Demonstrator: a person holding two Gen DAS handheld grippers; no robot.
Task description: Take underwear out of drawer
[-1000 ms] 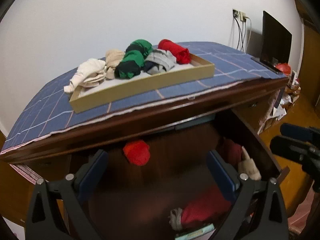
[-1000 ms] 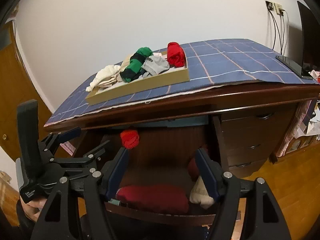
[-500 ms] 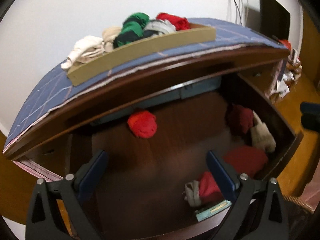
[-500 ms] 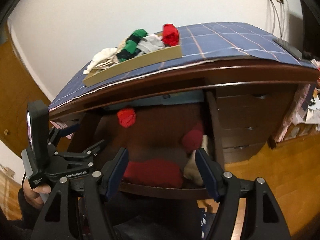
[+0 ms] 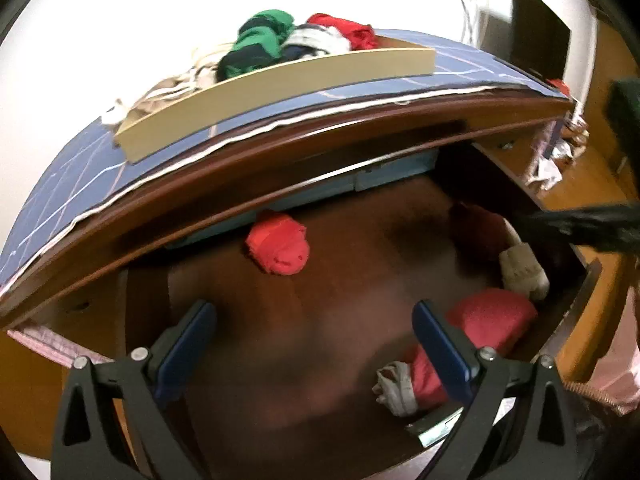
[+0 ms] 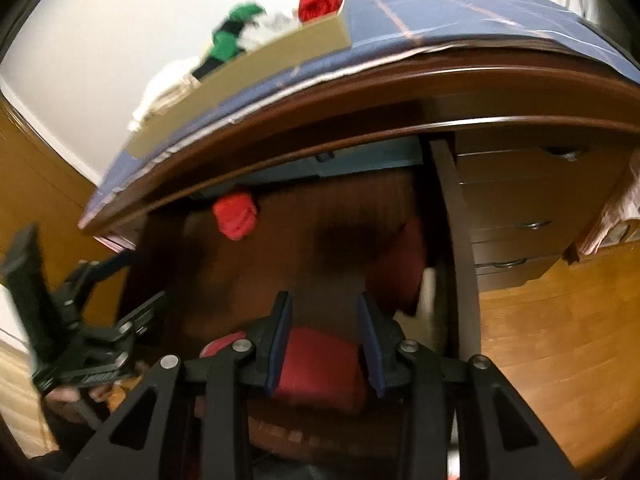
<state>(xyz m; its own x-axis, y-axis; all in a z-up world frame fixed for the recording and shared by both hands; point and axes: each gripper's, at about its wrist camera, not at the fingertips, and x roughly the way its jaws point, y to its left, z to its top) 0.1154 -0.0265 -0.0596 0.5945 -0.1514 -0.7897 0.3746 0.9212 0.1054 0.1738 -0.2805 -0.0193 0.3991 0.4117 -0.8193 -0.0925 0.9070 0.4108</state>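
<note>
Right gripper (image 6: pixel 325 322) over the dark red underwear (image 6: pixel 320 364) at the front of the open drawer (image 6: pixel 454 248).

Jaws just narrowed, now partly closed, with the dark red roll seen between and just beyond the blue pads; contact too blurred to tell. Left gripper (image 5: pixel 314 338) wide open, holding nothing, above bare drawer floor, with the bright red underwear (image 5: pixel 278 246) lying well beyond it near the back. On the table (image 5: pixel 280 148), a tray (image 5: pixel 280 84) of rolled garments.
</note>
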